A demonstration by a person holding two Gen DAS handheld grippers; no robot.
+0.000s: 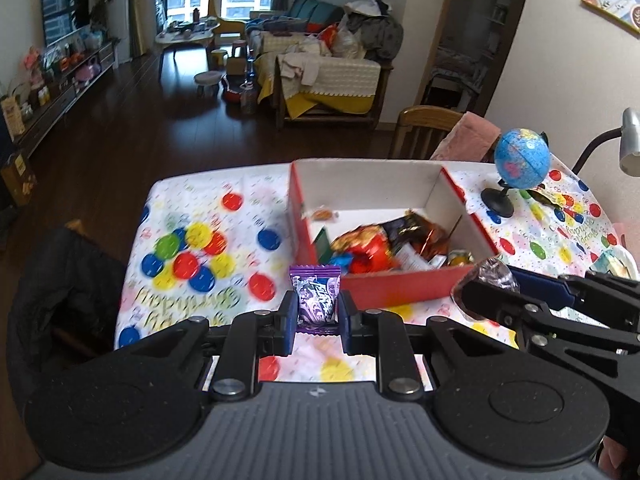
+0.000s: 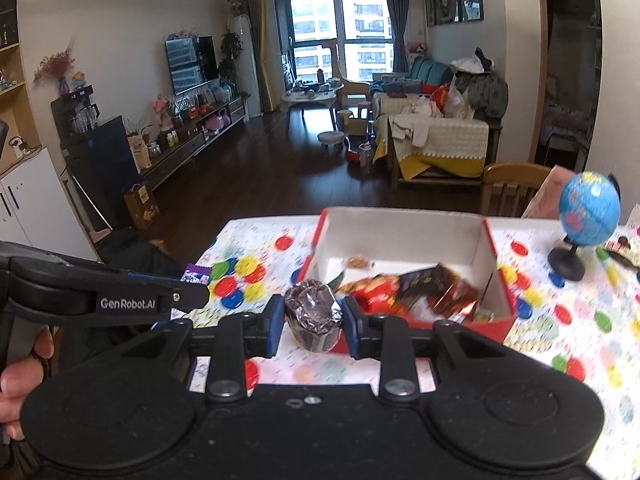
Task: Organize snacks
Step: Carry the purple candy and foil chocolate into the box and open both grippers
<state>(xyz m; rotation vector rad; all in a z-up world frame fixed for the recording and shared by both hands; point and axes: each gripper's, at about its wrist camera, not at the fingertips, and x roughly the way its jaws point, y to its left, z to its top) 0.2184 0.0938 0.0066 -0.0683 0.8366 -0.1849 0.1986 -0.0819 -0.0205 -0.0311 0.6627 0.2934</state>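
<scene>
My left gripper point(image 1: 317, 307) is shut on a purple wrapped candy point(image 1: 315, 296), held above the tablecloth just in front of the left near corner of the red box point(image 1: 404, 289). My right gripper point(image 2: 313, 318) is shut on a clear-wrapped dark snack cup point(image 2: 314, 312), held near the box's front left corner. The red box point(image 2: 406, 222) has white inner walls and holds several snack packets point(image 2: 408, 290), among them a red-orange bag point(image 1: 366, 246). The right gripper with its cup point(image 1: 494, 274) shows at the right of the left wrist view. The left gripper point(image 2: 192, 286) shows at the left of the right wrist view.
The table wears a white cloth with coloured dots point(image 1: 192, 248). A small blue globe point(image 1: 520, 160) on a black stand sits right of the box, also in the right wrist view point(image 2: 588, 212). A lamp point(image 1: 628, 142) stands at far right. A wooden chair point(image 1: 424, 130) is behind the table.
</scene>
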